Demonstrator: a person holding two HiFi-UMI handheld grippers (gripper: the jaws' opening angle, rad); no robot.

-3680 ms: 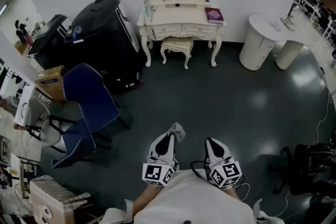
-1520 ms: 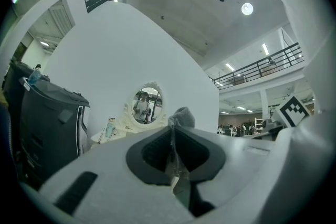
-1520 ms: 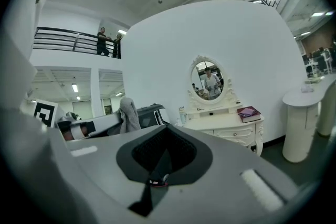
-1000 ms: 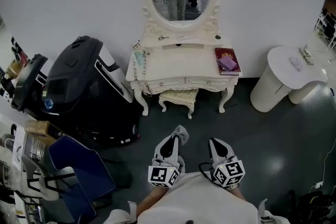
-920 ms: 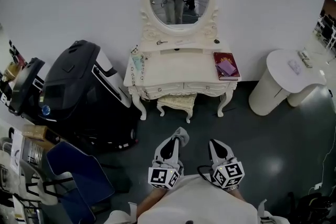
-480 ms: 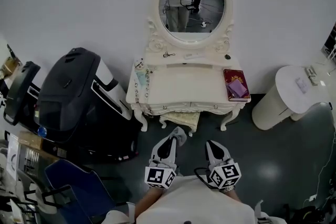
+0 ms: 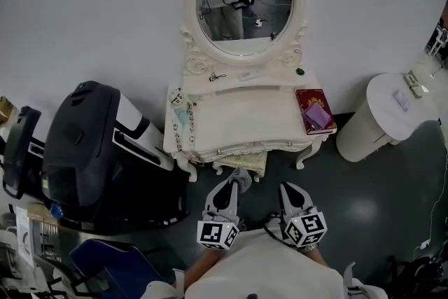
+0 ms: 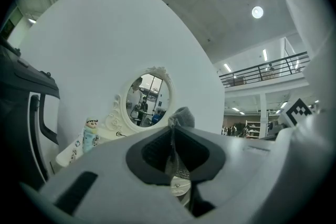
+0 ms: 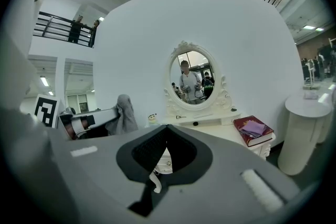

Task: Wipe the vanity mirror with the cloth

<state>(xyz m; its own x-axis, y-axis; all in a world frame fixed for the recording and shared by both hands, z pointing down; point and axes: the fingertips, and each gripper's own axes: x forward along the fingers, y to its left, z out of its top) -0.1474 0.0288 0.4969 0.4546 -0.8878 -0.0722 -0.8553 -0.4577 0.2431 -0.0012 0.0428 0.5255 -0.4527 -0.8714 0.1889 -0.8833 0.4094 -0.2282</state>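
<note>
The white vanity mirror [image 7: 243, 0] is an oval glass in a carved frame, standing at the back of a cream dressing table [image 7: 238, 124] against the wall. My left gripper [image 7: 234, 185] is low in the head view, just short of the table's front edge, shut on a grey cloth [image 7: 240, 177] that sticks out past its tips. The left gripper view has the cloth [image 8: 182, 116] pinched between the jaws, with the mirror [image 8: 146, 102] ahead to the left. My right gripper [image 7: 286, 190] is beside it, shut with nothing in it. Its own view faces the mirror [image 9: 193, 78].
A red book [image 7: 316, 110] with a purple item on it lies on the table's right end, and a small figurine [image 7: 176, 99] stands at its left. A stool [image 7: 242, 163] sits under the table. A big black machine [image 7: 84, 150] stands left, a white round pedestal [image 7: 392, 108] right.
The vanity has come much nearer and larger in the head view as the person walked up to it. Both grippers keep the same pose, the left still holding the cloth.
</note>
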